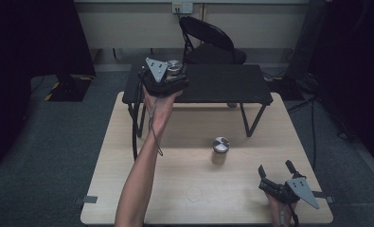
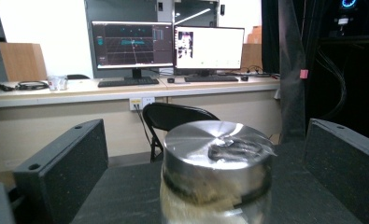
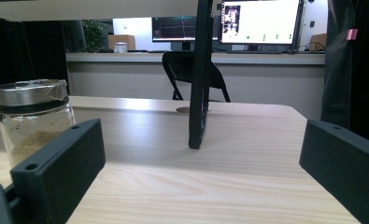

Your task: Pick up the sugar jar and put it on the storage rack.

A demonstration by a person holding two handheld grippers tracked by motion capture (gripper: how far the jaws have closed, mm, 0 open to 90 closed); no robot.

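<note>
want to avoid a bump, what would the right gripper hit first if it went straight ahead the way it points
Likely the black shelf's leg, which stands almost dead ahead between the open jaws of the right gripper. The jar on the table sits off to the side, seemingly out of that line, though depth is hard to judge.

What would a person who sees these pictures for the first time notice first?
Most striking is the raised left gripper at the black shelf, its open jaws standing to each side of a glass jar with a steel lid on the shelf top. A second steel-lidded jar stands alone in the middle of the light wooden table. The right gripper rests open near the table's near right corner.
</note>
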